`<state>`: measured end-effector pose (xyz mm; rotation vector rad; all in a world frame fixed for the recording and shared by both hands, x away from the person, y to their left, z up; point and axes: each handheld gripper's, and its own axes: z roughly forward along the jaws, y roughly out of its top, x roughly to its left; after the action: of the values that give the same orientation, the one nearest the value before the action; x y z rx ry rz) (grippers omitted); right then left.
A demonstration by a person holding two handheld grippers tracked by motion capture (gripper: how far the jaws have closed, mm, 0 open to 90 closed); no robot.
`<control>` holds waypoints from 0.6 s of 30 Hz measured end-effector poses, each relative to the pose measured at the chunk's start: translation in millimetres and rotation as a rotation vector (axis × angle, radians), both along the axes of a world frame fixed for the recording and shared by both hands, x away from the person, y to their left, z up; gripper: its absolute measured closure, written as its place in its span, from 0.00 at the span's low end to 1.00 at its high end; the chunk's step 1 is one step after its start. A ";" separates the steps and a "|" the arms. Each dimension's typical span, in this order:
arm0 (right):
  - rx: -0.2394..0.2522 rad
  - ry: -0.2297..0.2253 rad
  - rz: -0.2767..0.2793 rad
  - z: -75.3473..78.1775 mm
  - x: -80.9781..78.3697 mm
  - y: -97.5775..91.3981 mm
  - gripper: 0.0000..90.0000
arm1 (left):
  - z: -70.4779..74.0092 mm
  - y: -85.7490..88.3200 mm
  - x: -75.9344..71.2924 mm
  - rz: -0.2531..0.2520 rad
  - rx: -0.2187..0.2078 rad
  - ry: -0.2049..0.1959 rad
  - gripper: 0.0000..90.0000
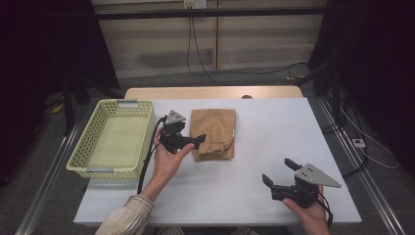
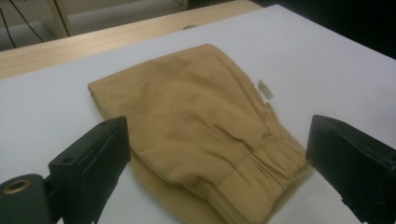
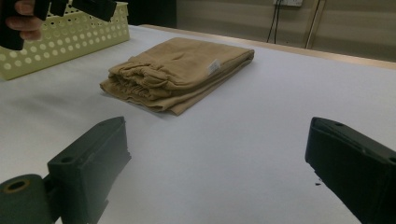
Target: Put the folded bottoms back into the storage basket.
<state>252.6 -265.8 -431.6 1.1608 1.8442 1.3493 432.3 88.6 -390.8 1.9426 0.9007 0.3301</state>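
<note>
A folded tan cloth (image 1: 214, 133) with an elastic waistband lies in the middle of the white table (image 1: 274, 132). My left gripper (image 1: 198, 140) hovers at the cloth's left edge, open. In the left gripper view the cloth (image 2: 196, 121) lies spread between and beyond the wide black jaws of that gripper (image 2: 217, 158), waistband end nearest. My right gripper (image 1: 278, 170) is held open near the table's front right, well apart from the cloth. The right gripper view has the cloth (image 3: 177, 70) farther off beyond this gripper's (image 3: 217, 163) empty jaws, with the left gripper (image 3: 70, 7) at top left.
A pale yellow perforated basket (image 1: 83, 147) stands empty at the table's left, also seen as the basket (image 3: 70, 32) in the right gripper view. A wooden strip (image 1: 215, 92) borders the table's far edge. Cables (image 1: 195, 54) trail on the floor behind.
</note>
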 end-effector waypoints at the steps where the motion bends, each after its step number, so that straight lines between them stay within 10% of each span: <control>1: -0.001 0.000 0.000 0.0 0.0 0.0 0.07 | 0.0 0.0 0.0 0.000 0.000 0.000 0.08; 18: -0.006 0.009 0.012 -0.7 0.2 1.7 0.07 | -4.8 -8.3 31.8 0.050 0.009 0.047 0.07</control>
<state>252.7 -264.1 -432.4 1.1559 1.8638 1.3464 464.0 80.3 -395.6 1.9454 0.9808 0.3194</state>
